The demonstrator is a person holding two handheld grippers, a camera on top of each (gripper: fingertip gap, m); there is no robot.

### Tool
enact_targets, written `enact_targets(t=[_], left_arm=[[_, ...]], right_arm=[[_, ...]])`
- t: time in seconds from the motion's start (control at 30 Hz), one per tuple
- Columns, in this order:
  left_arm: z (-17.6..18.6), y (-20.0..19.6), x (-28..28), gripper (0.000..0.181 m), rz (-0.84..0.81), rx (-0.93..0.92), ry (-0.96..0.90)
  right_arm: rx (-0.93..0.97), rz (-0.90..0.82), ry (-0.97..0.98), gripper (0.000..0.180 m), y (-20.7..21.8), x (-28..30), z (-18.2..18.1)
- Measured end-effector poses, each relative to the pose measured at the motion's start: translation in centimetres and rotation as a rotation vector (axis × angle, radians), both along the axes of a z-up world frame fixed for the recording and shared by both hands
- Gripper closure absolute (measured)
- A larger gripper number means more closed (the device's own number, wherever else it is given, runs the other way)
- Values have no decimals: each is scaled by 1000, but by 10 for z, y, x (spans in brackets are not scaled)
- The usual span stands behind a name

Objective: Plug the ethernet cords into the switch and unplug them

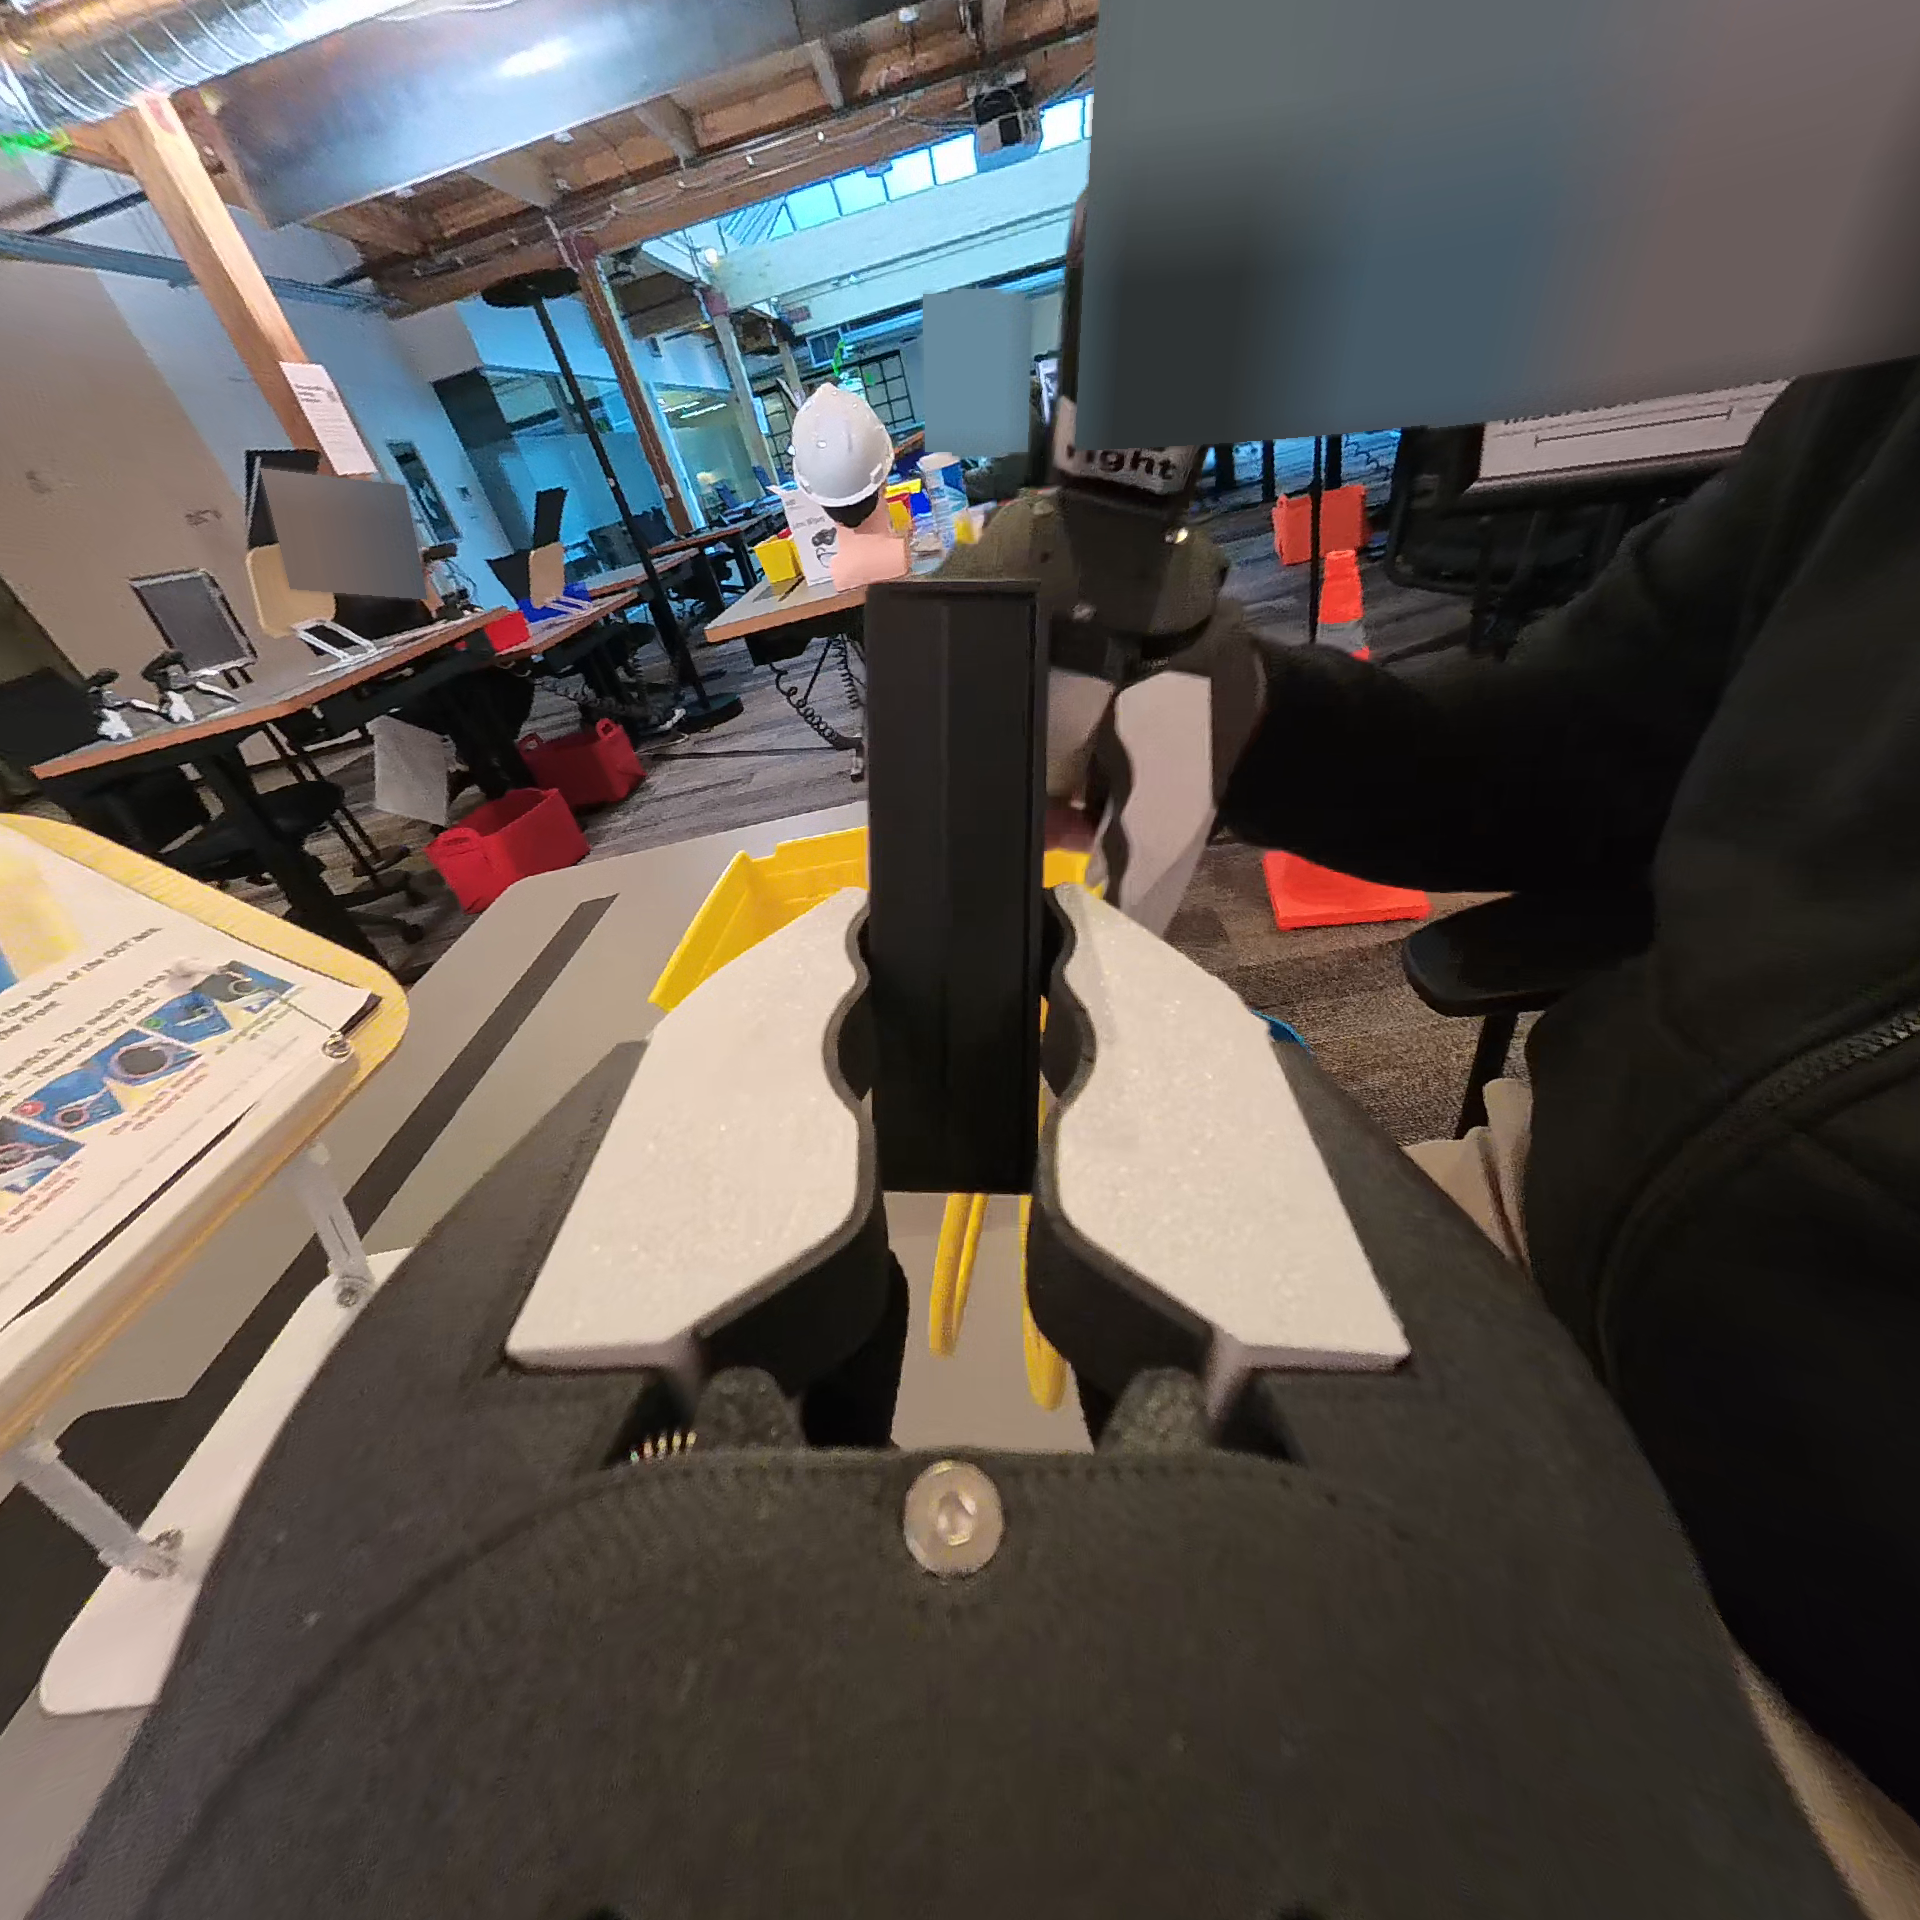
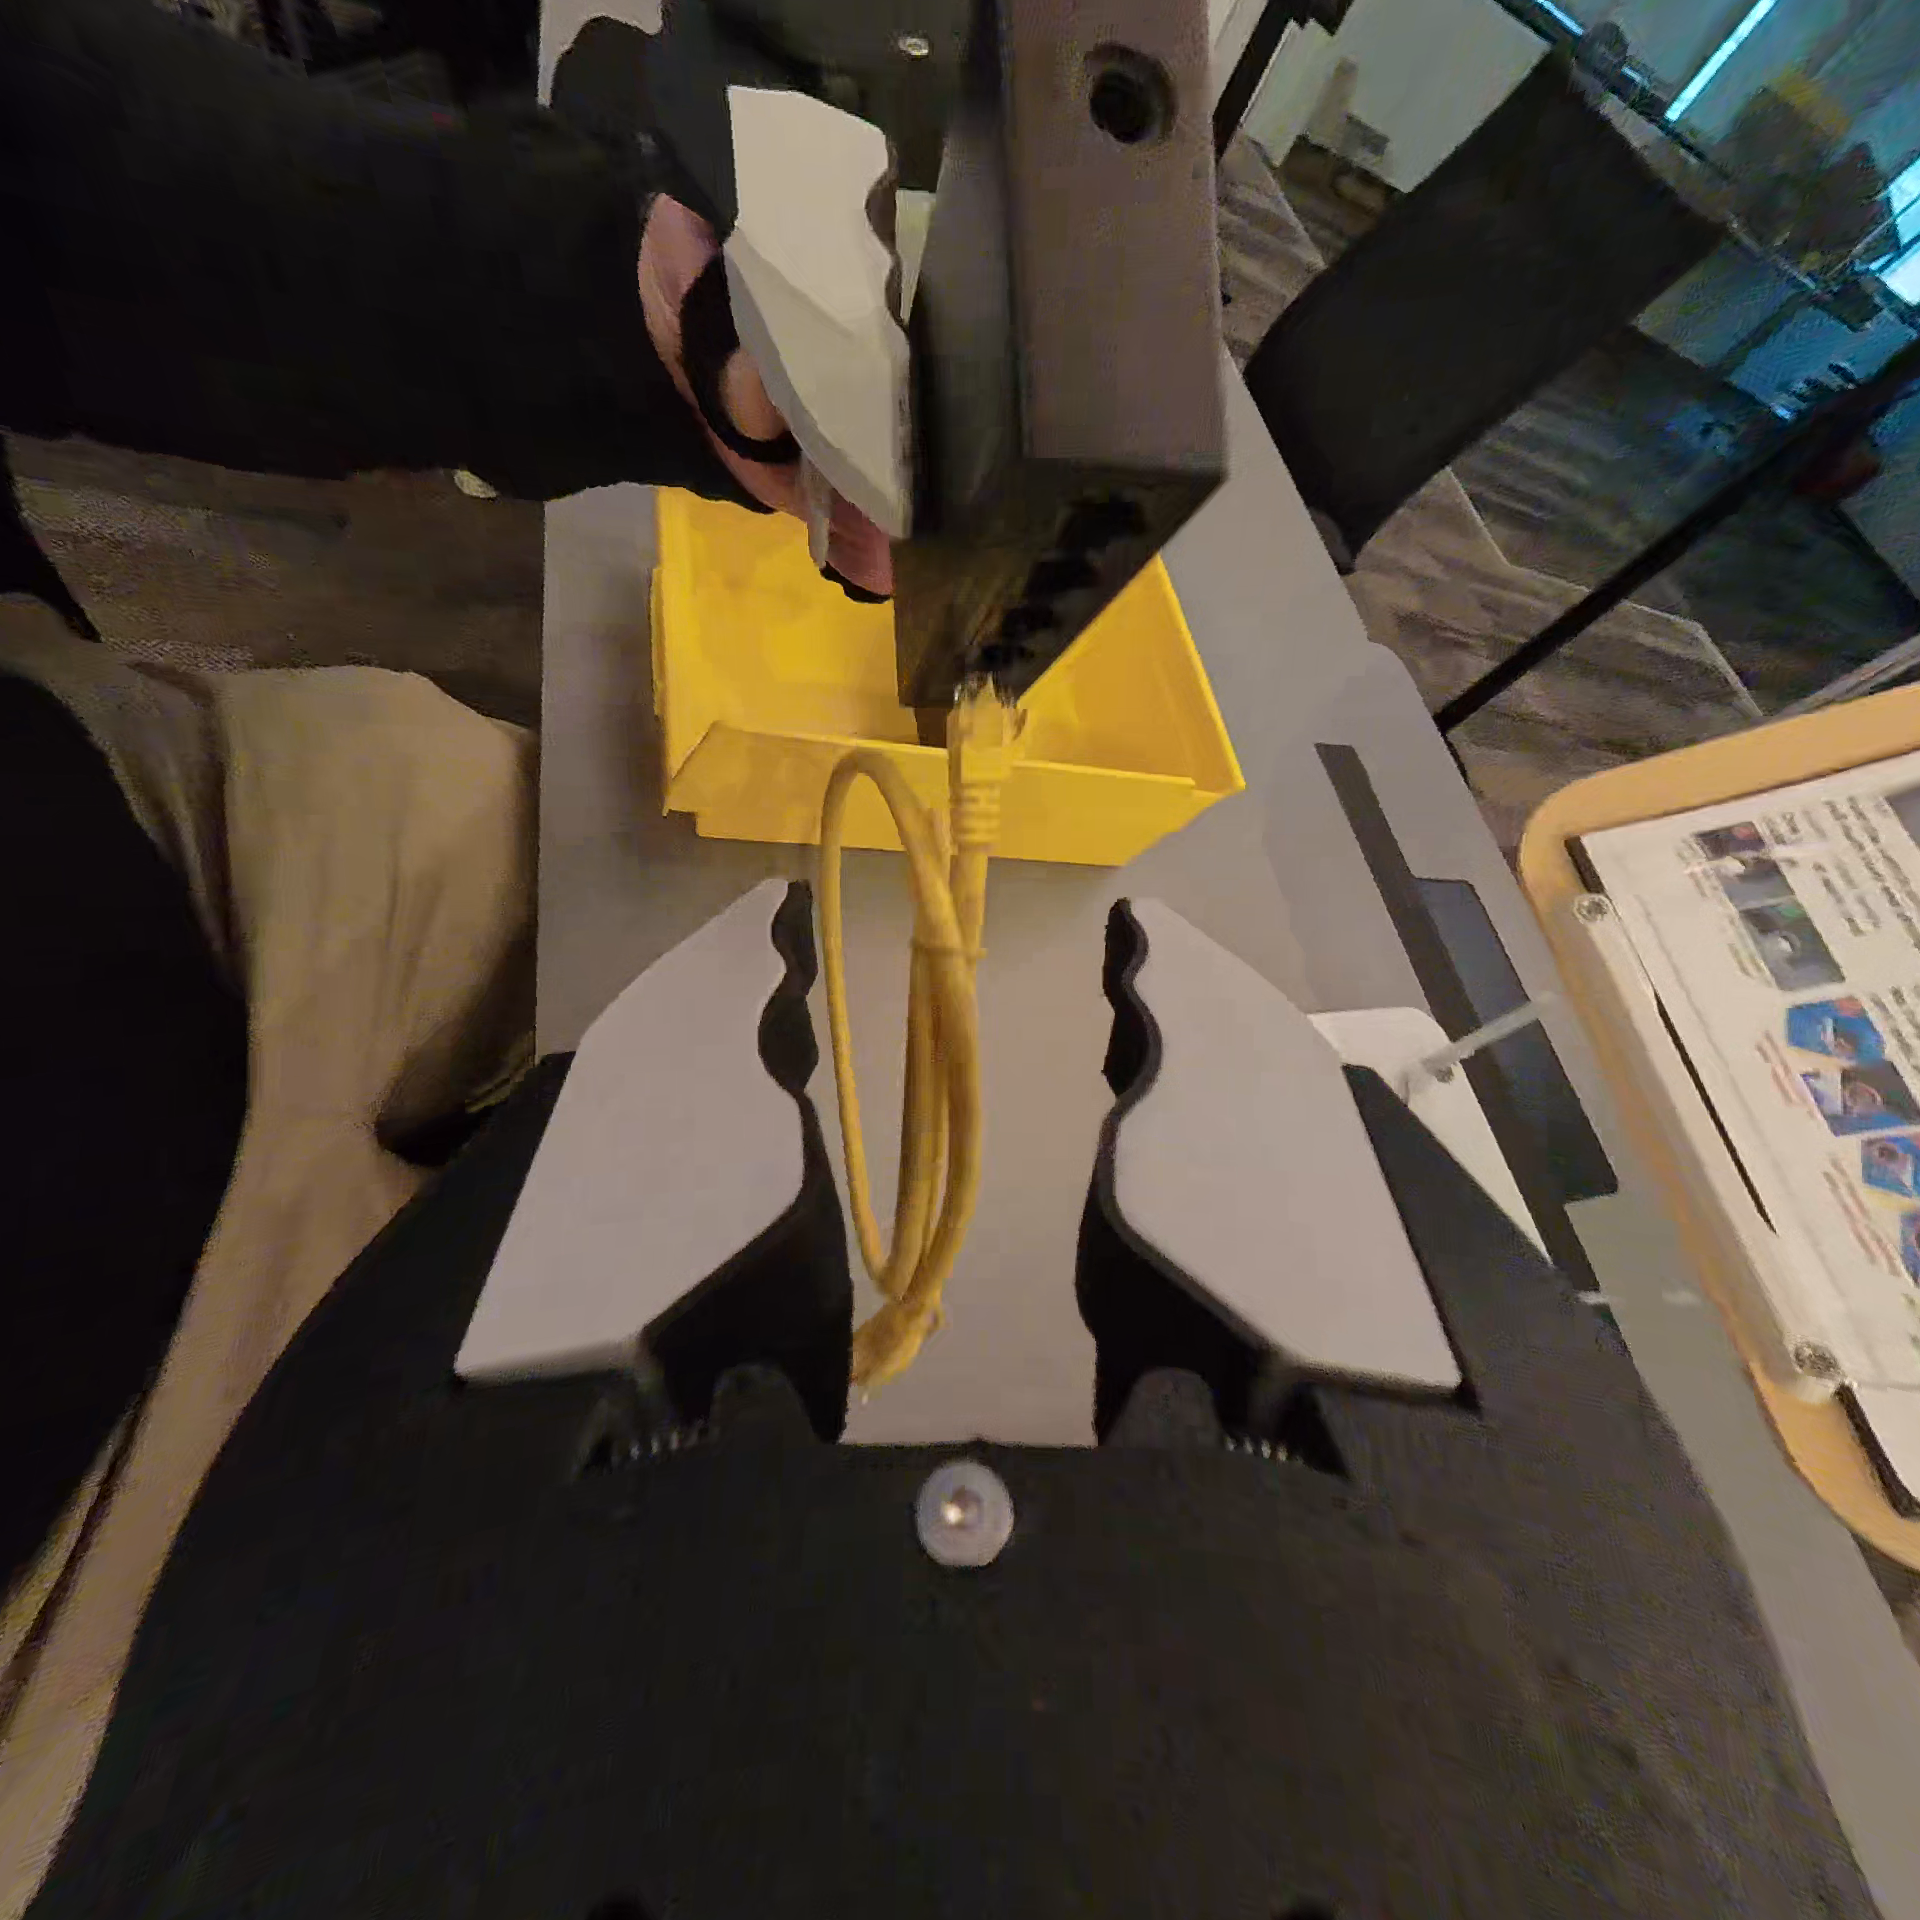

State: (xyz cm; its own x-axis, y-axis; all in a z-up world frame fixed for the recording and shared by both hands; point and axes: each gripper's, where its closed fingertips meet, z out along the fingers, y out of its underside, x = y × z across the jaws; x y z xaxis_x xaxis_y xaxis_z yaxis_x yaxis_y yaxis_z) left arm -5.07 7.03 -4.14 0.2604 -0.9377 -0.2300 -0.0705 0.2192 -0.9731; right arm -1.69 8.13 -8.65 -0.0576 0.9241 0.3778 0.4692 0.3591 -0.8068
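Item: black switch (image 2: 1081,312), held upright off the grey table (image 2: 592,727), pinched between the fingers of the left gripper (image 1: 956,977). Port face is turned downward, above the yellow bin (image 2: 748,665). One yellow ethernet cord (image 2: 935,1039), bundled with a tie, is seen plugged into the end port nearest the bin and hangs below the switch. Right gripper (image 2: 956,997): fingers spread, nothing held, the cord dangling between them untouched. Progress, as judged: one insertion made; unplugging outstanding; further cords not seen. Obscured: remaining ports blurred, latch engagement unverifiable, bin contents partly hidden behind the switch.
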Motion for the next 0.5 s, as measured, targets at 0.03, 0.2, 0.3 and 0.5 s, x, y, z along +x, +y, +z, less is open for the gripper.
enact_targets(t=[0.03, 0.2, 0.3, 0.5], left_arm=[[-1, -2, 2, 153, -8, 2, 7], [-7, -5, 7, 154, -24, 11, 38], [-8, -7, 8, 154, -40, 7, 33], [-11, -8, 10, 153, -62, -8, 30]], right_arm=[[6, 9, 7, 132, 0, -10, -1], [-83, 90, 28, 153, -4, -29, 1], [-51, 136, 19, 164, -9, -33, -3], [79, 152, -31, 164, -10, -33, -8]])
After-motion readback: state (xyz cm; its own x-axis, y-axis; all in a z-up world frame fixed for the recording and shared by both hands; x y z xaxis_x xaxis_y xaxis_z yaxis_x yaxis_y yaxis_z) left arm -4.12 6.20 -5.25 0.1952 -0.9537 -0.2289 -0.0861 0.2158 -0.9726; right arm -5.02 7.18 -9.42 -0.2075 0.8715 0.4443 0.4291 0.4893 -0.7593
